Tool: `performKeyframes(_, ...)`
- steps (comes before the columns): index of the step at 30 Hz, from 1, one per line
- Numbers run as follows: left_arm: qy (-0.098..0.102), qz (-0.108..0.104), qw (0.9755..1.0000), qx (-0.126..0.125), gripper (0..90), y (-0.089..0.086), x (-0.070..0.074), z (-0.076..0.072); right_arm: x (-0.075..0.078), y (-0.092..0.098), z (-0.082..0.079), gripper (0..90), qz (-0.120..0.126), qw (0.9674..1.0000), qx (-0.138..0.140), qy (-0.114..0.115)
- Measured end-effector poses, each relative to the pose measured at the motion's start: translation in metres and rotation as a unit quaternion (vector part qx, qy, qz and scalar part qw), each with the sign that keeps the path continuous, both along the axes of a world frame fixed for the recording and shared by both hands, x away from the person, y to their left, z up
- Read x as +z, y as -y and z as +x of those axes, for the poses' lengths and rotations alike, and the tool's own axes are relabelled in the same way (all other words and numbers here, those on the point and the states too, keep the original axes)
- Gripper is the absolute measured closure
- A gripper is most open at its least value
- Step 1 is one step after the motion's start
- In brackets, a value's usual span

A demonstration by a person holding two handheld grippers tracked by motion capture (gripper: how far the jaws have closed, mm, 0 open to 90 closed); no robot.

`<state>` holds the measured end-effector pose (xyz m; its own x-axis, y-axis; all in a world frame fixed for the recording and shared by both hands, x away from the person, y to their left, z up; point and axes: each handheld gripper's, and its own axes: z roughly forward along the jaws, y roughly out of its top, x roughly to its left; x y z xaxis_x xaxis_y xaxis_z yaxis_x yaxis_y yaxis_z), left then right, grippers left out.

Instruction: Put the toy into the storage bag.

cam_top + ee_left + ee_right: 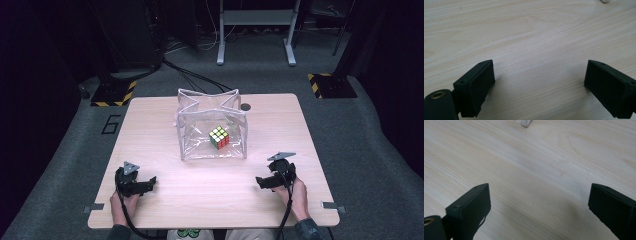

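1. A light wooden table (165, 197) carries everything; its near edge is the person's side.
2. A clear plastic bag (212, 125) stands upright near the middle of the table, a little toward the far edge, with its top open.
3. A puzzle cube (219, 137) with coloured squares sits inside the bag, on its bottom, toward the bag's right near corner.
4. The left gripper (148, 183) is held low near the table's near left corner, well apart from the bag. Its jaws point toward the middle of the table.
5. In the left gripper view the left gripper's (539, 85) jaws stand wide apart, with bare wood between them and nothing held.
6. The right gripper (263, 181) is near the near right part of the table, in front of the bag's right corner but apart from it.
7. In the right gripper view the right gripper's (539, 207) jaws are likewise spread wide over bare wood, gripping nothing. A pale corner of the bag (525, 122) shows at the top edge of that view.
8. A dark round hole (245, 106) lies in the tabletop near the far edge, just behind the bag's right side.
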<state>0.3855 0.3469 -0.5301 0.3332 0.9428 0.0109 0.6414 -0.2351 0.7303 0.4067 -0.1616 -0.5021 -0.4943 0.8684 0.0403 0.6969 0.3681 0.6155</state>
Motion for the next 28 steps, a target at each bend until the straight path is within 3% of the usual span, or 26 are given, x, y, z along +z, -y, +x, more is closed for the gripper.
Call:
performKeyframes(6, 0.002, -0.001, 1.0, 0.001, 9.1, 0.0, 0.0, 0.0, -0.014, 0.008, -0.009, 3.6, 0.002, 0.9999, -0.012, -0.002)
performKeyframes(12, 0.004, -0.005, 1.0, 0.004, 9.1, 0.001, -0.001, 0.0, -0.02, 0.012, -0.017, 2.3, -0.008, 0.9993, -0.018, 0.031)
performKeyframes(20, 0.004, -0.005, 1.0, 0.004, 9.1, 0.001, -0.001, 0.0, -0.028, 0.016, -0.025, 0.0, 0.011, 0.9974, -0.023, 0.068)
performKeyframes(28, 0.003, -0.01, 0.9999, 0.007, 9.1, 0.001, -0.001, 0.0, -0.028, 0.016, -0.026, 0.0, 0.011, 0.9971, -0.024, 0.071)
